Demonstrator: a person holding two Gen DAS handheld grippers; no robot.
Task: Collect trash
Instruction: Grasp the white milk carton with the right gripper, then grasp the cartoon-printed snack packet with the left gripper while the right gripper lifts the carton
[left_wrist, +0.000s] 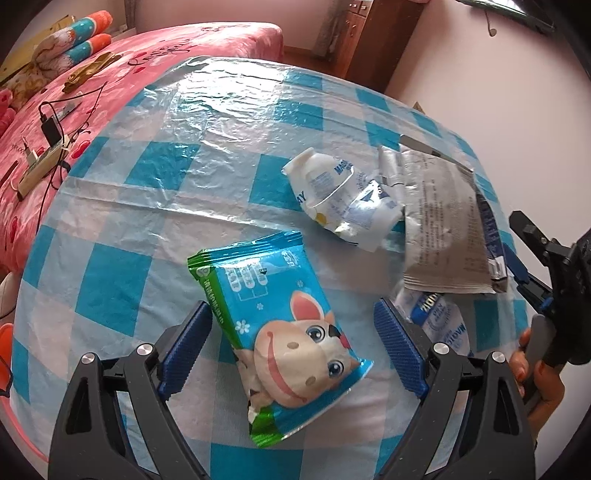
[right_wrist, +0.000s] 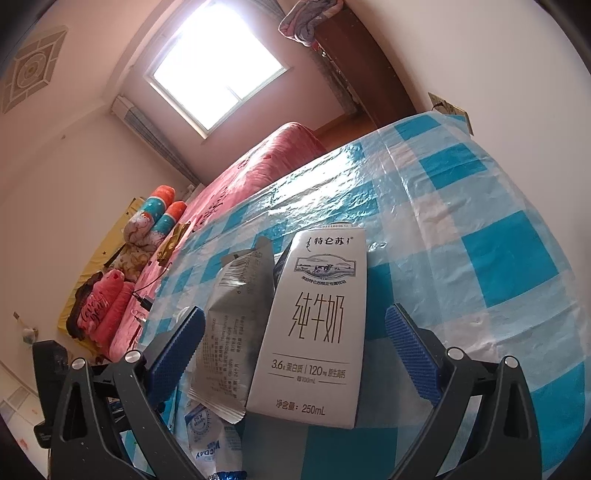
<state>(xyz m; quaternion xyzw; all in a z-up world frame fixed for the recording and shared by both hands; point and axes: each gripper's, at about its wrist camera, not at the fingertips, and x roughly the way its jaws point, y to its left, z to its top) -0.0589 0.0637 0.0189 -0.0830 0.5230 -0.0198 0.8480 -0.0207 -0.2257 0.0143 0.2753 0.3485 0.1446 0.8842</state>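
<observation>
The bench (left_wrist: 122, 280) wears a glossy plastic cover checked in bright blue, pale blue and white. On it lies a blue snack packet with green edges (left_wrist: 280, 332), printed with a cream and pink cartoon cow with blue eyes. Farther off sits a crumpled white pouch with blue lettering (left_wrist: 340, 195), and to its right a silver-grey foil wrapper with dark small print (left_wrist: 439, 225). The white milk carton (right_wrist: 314, 328) carries black characters and a grey farm picture. Both grippers, the left gripper (left_wrist: 291, 343) and the right gripper (right_wrist: 295, 350), have black frames and ribbed blue pads. The bed (left_wrist: 207, 44) has a pink cover with red cherry prints.
</observation>
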